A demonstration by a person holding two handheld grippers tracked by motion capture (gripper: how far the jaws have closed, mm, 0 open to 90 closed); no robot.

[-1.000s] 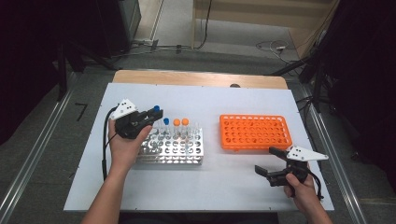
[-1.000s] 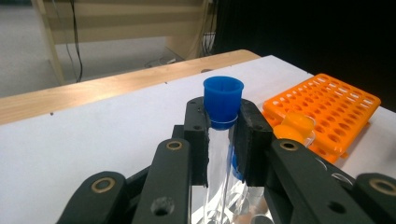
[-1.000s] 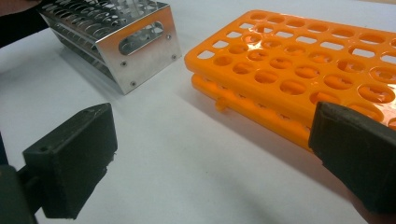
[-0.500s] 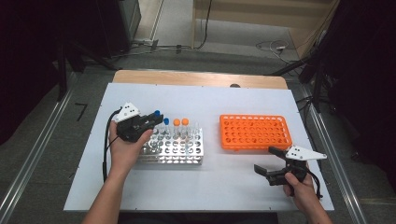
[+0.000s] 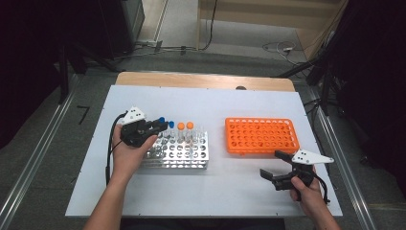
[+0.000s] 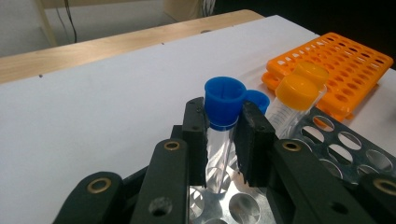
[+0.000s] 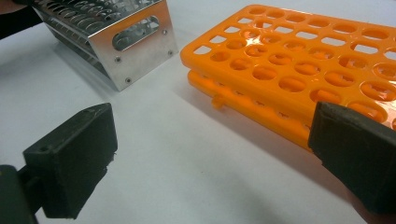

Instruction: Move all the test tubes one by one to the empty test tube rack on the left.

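My left gripper (image 5: 162, 125) (image 6: 223, 140) is shut on a clear tube with a blue cap (image 6: 224, 101) (image 5: 162, 120), which stands in the metal rack (image 5: 182, 152) at its far left corner. A second blue-capped tube (image 5: 171, 124) (image 6: 258, 99) and two orange-capped tubes (image 5: 186, 126) (image 6: 299, 91) stand in the same rack, close by. My right gripper (image 5: 272, 164) (image 7: 210, 154) is open and holds nothing, low over the table in front of the orange rack (image 5: 261, 135) (image 7: 299, 70).
The white table top (image 5: 215, 105) carries the two racks side by side, metal on the left and orange on the right. A wooden strip (image 5: 206, 80) runs along the far edge. Cables trail from both grippers.
The left hand has shifted slightly toward the rack's far left corner, its jaws staying on the blue-capped tube. The right hand has kept still.
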